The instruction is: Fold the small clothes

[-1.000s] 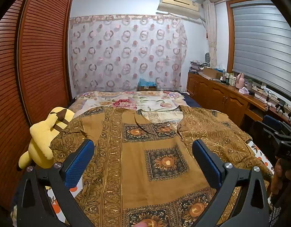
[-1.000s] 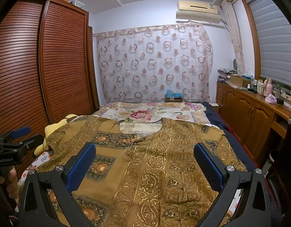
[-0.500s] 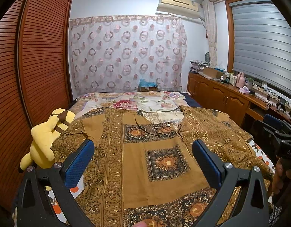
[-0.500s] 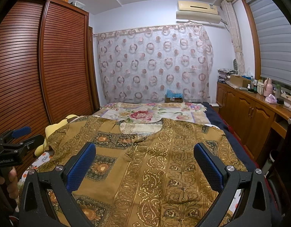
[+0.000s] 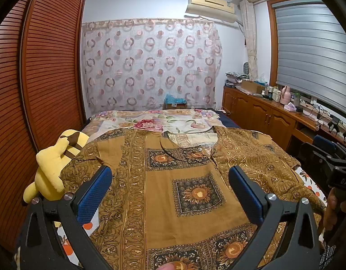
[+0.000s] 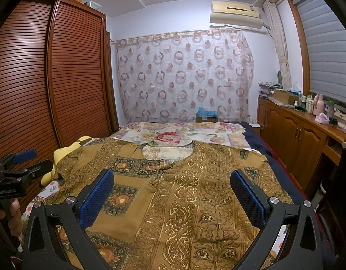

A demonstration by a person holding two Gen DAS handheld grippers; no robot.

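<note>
While the brown patterned shirt [image 5: 190,193] lies spread flat across the bed [image 5: 173,121], its near hem is cut off under both your grippers, and its left sleeve partly covers the yellow plush toy [image 5: 53,164] by the wardrobe [image 5: 49,78]. Your left gripper [image 5: 170,186] and right gripper [image 6: 171,190] both hover above the cloth, fingers spread wide, pinching nothing. Bare floral bedspread shows beyond the collar; the wooden cabinet [image 6: 294,135] stands close along the bed's right edge.

A shirt [image 5: 190,180] lies spread on the bed [image 5: 173,121], plush toy [image 5: 53,164] at its left.
</note>
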